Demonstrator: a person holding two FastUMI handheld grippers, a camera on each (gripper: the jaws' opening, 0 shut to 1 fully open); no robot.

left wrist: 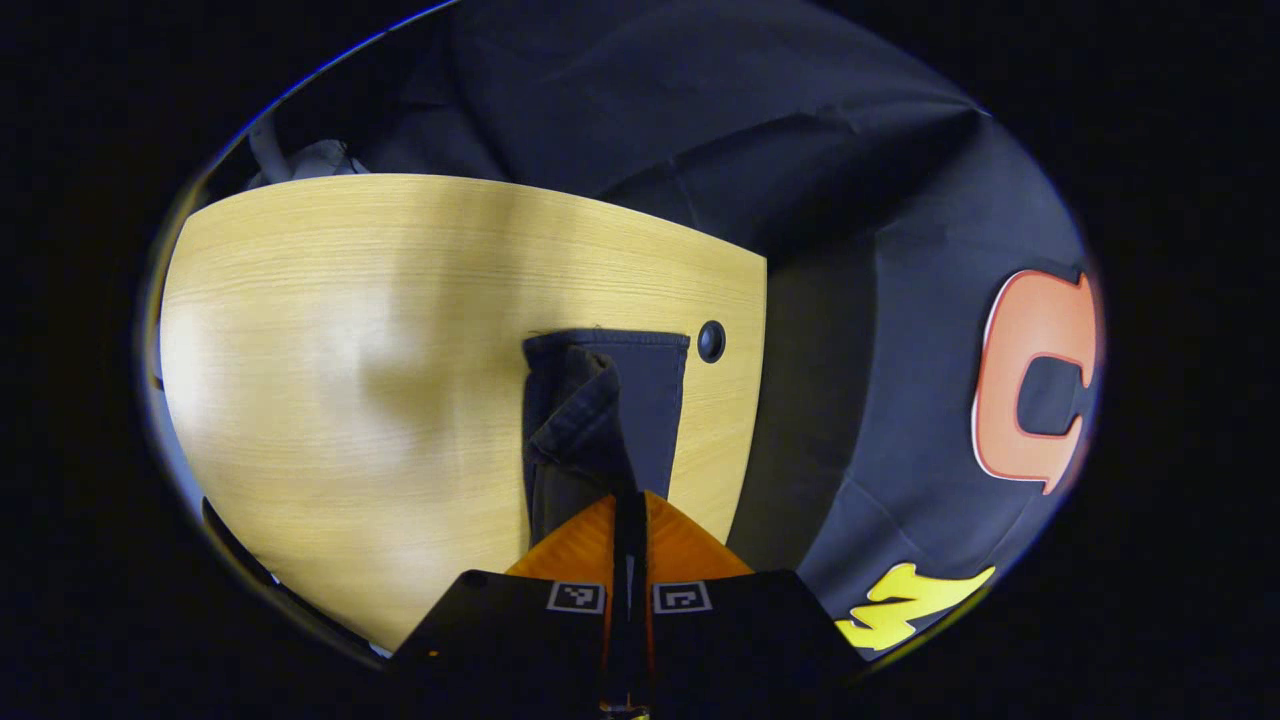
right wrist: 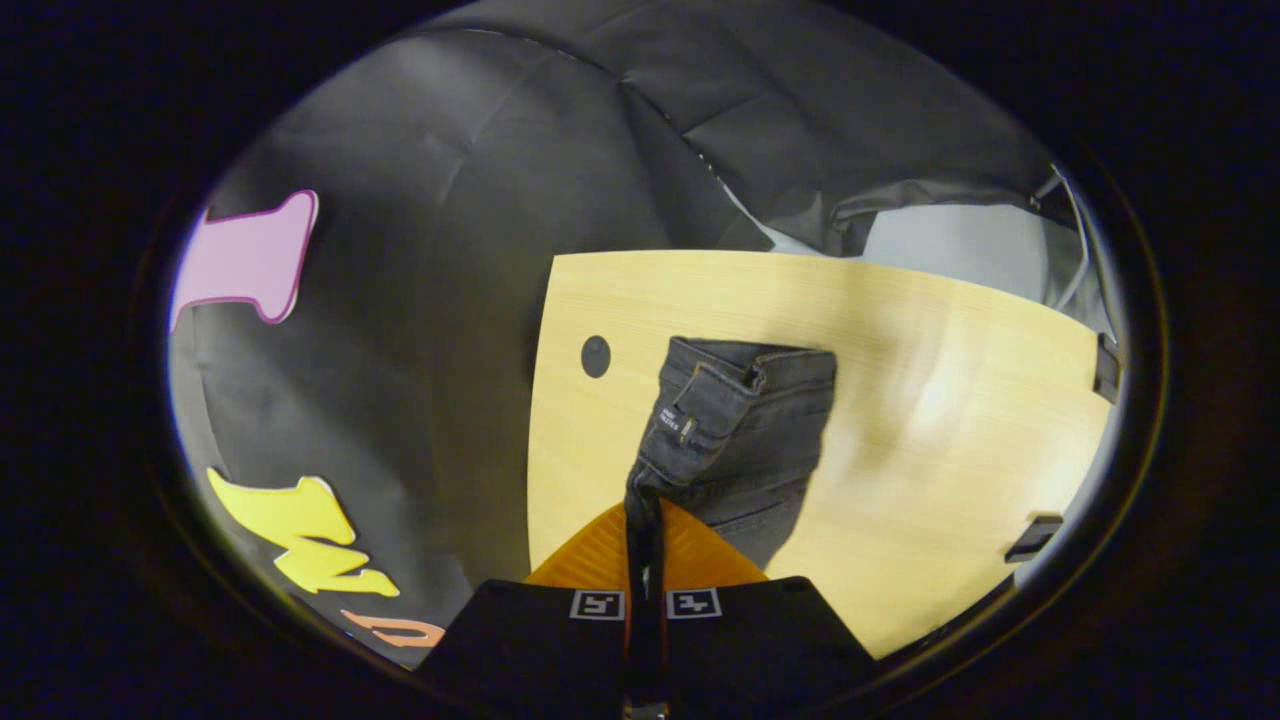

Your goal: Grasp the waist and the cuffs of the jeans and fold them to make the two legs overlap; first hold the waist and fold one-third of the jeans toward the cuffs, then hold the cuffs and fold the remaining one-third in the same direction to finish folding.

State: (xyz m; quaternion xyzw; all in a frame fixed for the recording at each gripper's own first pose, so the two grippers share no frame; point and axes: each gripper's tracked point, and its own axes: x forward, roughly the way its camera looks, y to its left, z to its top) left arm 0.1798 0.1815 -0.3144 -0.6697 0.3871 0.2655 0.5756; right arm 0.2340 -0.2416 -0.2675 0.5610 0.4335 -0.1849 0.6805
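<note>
Left gripper view, left side: bare pale wood table (left wrist: 350, 330), its far edge curving against the black booth wall. A pale crumpled thing (left wrist: 320, 158) shows beyond the far left corner; you cannot tell what it is.

Centre: the dark jeans (left wrist: 610, 400) lie on the table near its right edge. Here you see the cuff end, one hem flat and square at the far side, a second cuff (left wrist: 585, 410) raised and rumpled on top of it. Your left gripper (left wrist: 630, 515) has its orange fingers drawn together on a thin fold of that denim; the cloth runs straight up from between the tips. Both fingers press it.

Just right of the far hem: a small dark round hole (left wrist: 711, 341) in the tabletop, close to the cloth but apart from it.

Right gripper view, left side: the same kind of round hole (right wrist: 595, 356) near the table's (right wrist: 950, 400) left edge. Right of it, the waist end (right wrist: 740, 420) of the jeans, with waistband, belt loop and a small label patch visible, lifted and twisted toward you. Your right gripper (right wrist: 645, 530) is clamped on the waistband edge, fingers nearly meeting with denim pinched between them.

Far right: two small dark fittings (right wrist: 1033, 537) at the table's edge.
</note>
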